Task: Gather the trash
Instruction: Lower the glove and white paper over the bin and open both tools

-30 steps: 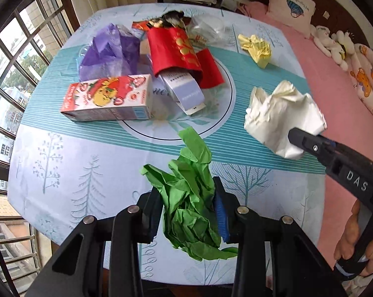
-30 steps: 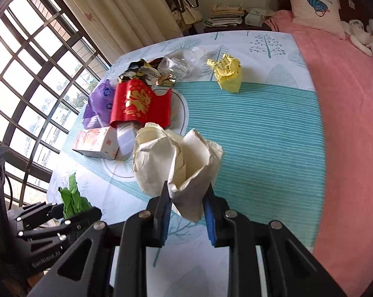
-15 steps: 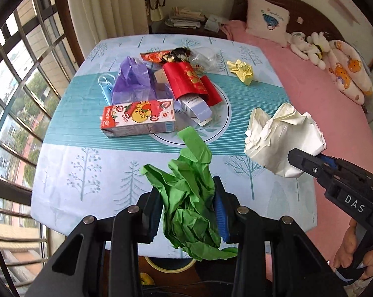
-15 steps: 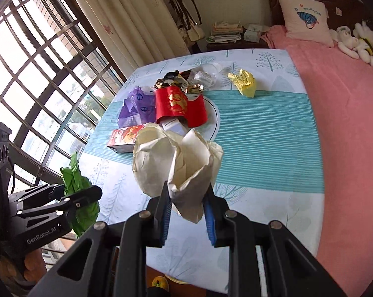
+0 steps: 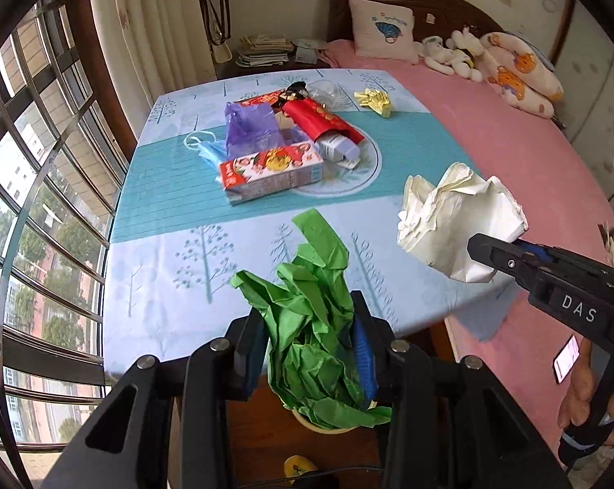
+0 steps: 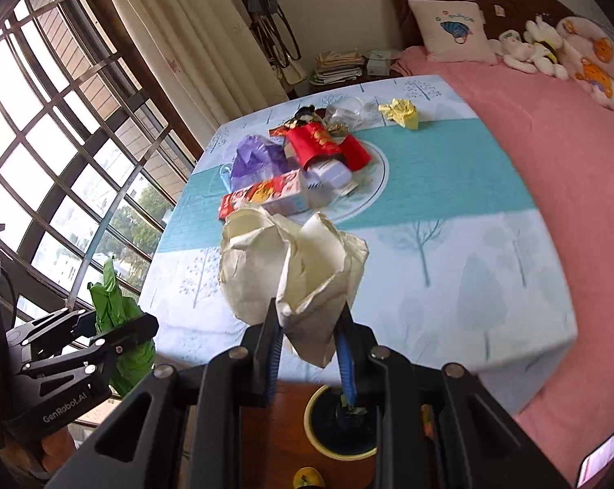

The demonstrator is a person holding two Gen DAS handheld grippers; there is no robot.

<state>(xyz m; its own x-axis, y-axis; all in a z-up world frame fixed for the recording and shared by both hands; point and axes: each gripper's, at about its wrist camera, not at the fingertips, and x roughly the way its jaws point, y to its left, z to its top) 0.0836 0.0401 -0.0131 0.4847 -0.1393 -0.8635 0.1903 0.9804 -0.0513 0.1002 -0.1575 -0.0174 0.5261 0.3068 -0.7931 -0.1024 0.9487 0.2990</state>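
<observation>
Past the near edge of the table (image 5: 156,293), the left gripper (image 5: 309,350) hangs clamped on a crumpled green plastic bag (image 5: 311,313), its pads pressing the wad from both sides. Beside it, the right gripper (image 6: 309,346) is clamped on a crumpled white paper wad (image 6: 294,269), held above the near part of the table. Below both grippers, on the wooden floor just off the near edge, stands a yellow-rimmed bin (image 6: 339,428) with a dark inside. Toward the middle of the table lie a red and white carton (image 5: 272,171), a purple plastic bag (image 5: 249,126), a red envelope (image 5: 319,120) over a pale box, and a blue face mask (image 5: 203,146). Near the far edge sit a crumpled yellow paper (image 5: 374,100) and a clear plastic wrapper (image 5: 325,89)
</observation>
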